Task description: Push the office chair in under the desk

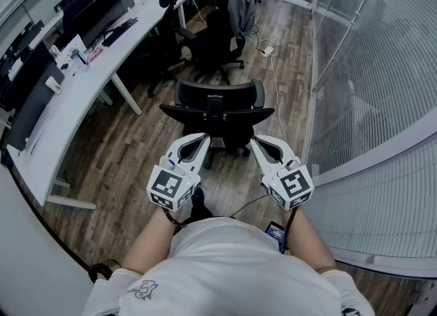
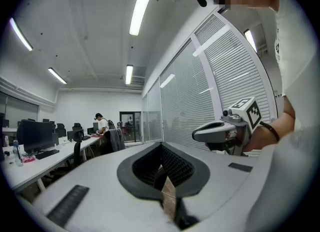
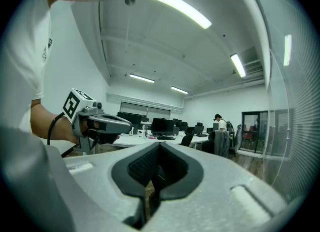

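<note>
**Black office chair [image 1: 217, 113] parked clear of the counter [image 1: 75, 96]**

Black mesh and plastic, the office chair stands on the wood floor [image 1: 136, 164] with its backrest toward me. The white counter runs along the left of the chair, well apart from it, so I judge the push not yet made.

I hold the left gripper [image 1: 203, 138] just behind the left half of the chair's backrest. The right gripper [image 1: 254, 140] sits just behind the right half. Both are about level. Each has its jaws pressed together with nothing between them. I judge this suits a push: closed tips act as blunt contact points, and one on either side of the chair's centre line should resist swivel.

I cannot tell whether the tips touch the backrest. Since the counter lies left of the chair rather than straight beyond it, I expect the chair must be steered left as it rolls.
</note>
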